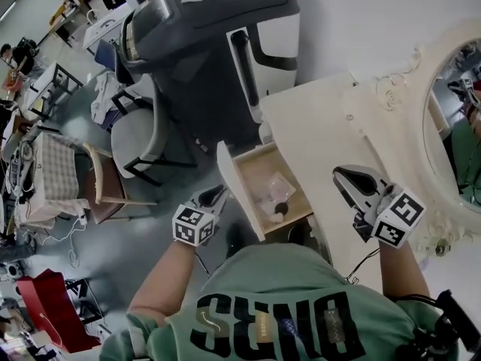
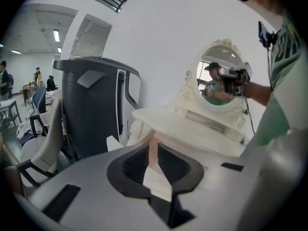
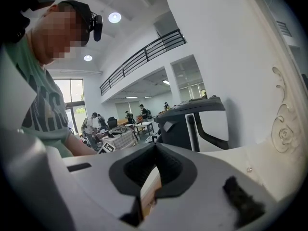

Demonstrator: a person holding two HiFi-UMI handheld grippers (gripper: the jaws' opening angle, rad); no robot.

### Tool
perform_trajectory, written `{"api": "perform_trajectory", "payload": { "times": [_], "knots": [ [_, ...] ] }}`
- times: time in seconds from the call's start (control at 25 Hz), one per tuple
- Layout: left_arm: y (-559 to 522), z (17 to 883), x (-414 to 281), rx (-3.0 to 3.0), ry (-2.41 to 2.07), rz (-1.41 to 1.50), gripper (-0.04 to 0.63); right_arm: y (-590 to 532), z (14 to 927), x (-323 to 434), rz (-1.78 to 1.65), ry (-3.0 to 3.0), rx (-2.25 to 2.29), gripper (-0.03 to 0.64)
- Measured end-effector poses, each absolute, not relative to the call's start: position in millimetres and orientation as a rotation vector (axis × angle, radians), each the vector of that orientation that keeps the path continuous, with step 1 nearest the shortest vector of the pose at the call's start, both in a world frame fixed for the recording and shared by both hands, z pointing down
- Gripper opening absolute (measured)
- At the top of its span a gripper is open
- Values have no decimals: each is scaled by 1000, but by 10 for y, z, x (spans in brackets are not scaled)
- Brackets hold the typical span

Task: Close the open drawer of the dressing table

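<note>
My green shirt (image 1: 285,292), its dark lettering unreadable, fills the bottom of the frame. At centre the drawer (image 1: 239,190) stands pulled out of the table (image 1: 316,119) toward open floor (image 1: 150,239), holding a clear bag (image 1: 276,189) and a small dark item (image 1: 281,207). My left tool (image 1: 214,197), beside its front, gapes slightly, empty; my right tool (image 1: 343,176), over the table, is closed, empty.

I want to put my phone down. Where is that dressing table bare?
The tabletop is bare from the drawer side across to the mirror. Its near end lies under the right gripper. The drawer is crowded with small things.
</note>
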State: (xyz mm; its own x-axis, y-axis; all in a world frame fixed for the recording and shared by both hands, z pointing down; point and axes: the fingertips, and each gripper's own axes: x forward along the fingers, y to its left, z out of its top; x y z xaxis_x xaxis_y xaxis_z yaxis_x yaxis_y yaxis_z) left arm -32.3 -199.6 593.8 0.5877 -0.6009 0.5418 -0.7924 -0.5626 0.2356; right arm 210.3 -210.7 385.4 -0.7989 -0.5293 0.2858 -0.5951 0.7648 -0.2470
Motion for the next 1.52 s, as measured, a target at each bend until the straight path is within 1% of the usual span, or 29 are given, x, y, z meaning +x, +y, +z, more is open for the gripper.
{"api": "perform_trajectory", "payload": {
  "times": [0.24, 0.36, 0.56, 0.76, 0.92, 1.08, 1.2, 1.52],
  "knots": [
    [-1886, 6923, -499, 2327, -1015, 927, 121, -2214, 4014, 1871, 498, -2757, 838, 11],
    [-1829, 7303, -495, 2353, -923, 1118, 142, -2235, 4099, 1787, 505, -2753, 813, 11],
    [-1783, 7739, -461, 2376, -796, 1306, 172, -2227, 4270, 1747, 528, -2722, 794, 11],
    [-1779, 8044, -409, 2437, -703, 1488, 176, -2211, 4472, 1751, 578, -2691, 790, 11],
    [-1767, 8157, -379, 2483, -661, 1573, 176, -2222, 4568, 1758, 606, -2681, 788, 11],
    [-1810, 8164, -372, 2515, -706, 1579, 174, -2227, 4638, 1749, 627, -2679, 781, 11],
    [-1808, 8167, -365, 2539, -708, 1585, 149, -2225, 4693, 1733, 640, -2677, 772, 11],
    [-1818, 8178, -317, 2562, -665, 1573, 132, -2236, 4691, 1614, 718, -2718, 770, 11]
  ]
}}
